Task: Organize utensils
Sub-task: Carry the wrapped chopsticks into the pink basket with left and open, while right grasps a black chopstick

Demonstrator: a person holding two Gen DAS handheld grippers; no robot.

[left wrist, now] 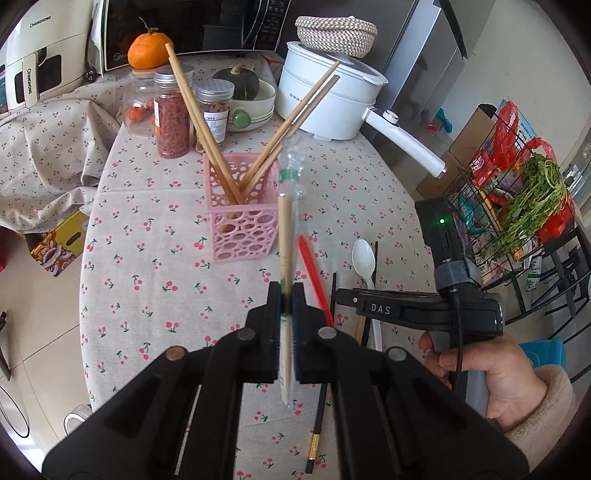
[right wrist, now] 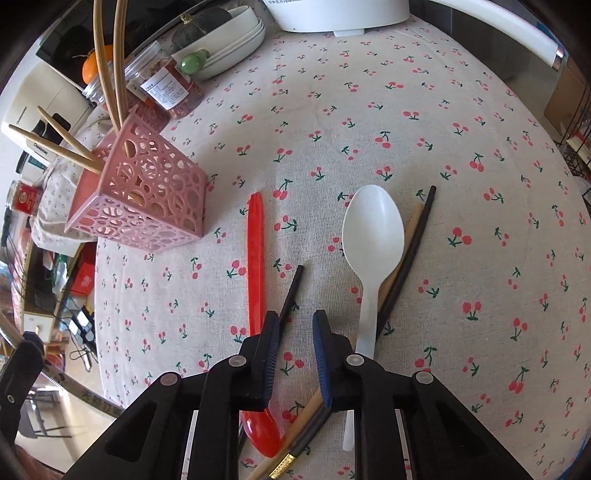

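Left wrist: left gripper (left wrist: 286, 295) clamped on wrapped chopsticks (left wrist: 285, 236), pink holder (left wrist: 242, 218) has four sticks already; right wrist: right gripper (right wrist: 295, 325) jaws apart over black chopstick (right wrist: 291, 291), red spoon (right wrist: 256, 258), white spoon (right wrist: 371, 236) still on table.

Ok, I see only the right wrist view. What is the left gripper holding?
Observer: The left gripper is shut on a wrapped wooden chopstick; the wrapper is clear plastic.
Operator: Is it inside the pink holder?
Observer: No. It is held above the tablecloth, in front of the pink holder, near its right corner.
Operator: I see only the base of the white pot. Is something on top?
Observer: Yes, a woven rope basket sits on the lid of the white pot.
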